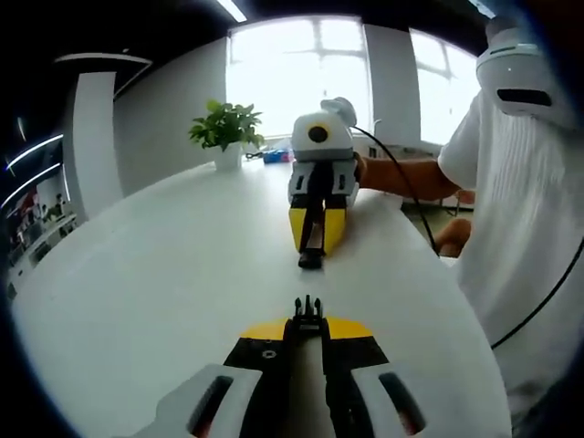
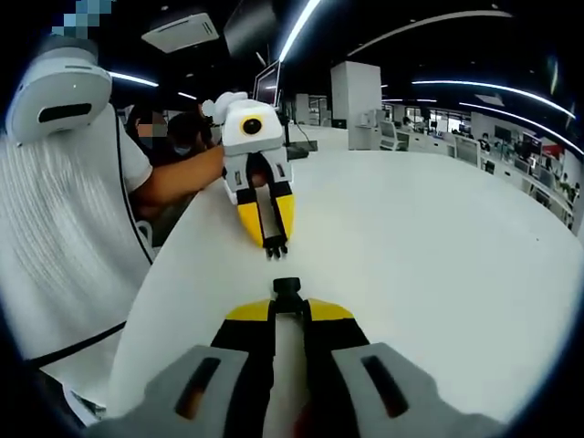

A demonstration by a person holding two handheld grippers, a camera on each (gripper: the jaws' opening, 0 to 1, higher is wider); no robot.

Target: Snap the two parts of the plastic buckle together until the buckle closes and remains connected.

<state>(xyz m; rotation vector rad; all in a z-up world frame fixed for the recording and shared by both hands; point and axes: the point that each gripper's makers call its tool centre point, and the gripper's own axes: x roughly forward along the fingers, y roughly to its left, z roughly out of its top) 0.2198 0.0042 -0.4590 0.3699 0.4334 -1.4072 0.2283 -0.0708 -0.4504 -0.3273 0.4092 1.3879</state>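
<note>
My left gripper (image 1: 307, 330) is shut on the black pronged half of the buckle (image 1: 307, 312), whose prongs stick out past the yellow jaw tips. Facing it across the white table (image 1: 164, 274), my right gripper (image 1: 312, 239) is shut on the black socket half (image 1: 311, 258). In the right gripper view the socket half (image 2: 286, 290) pokes out of my right gripper (image 2: 288, 310), and the left gripper (image 2: 274, 233) points back at it with the pronged half (image 2: 276, 247). The two halves are in line, tip to tip, with a short gap between them.
A potted plant (image 1: 225, 130) and small blue items (image 1: 276, 156) stand at the table's far edge. The person in a white shirt (image 1: 520, 228) stands along the table's side. Behind the white table (image 2: 438, 237) lies an office with desks.
</note>
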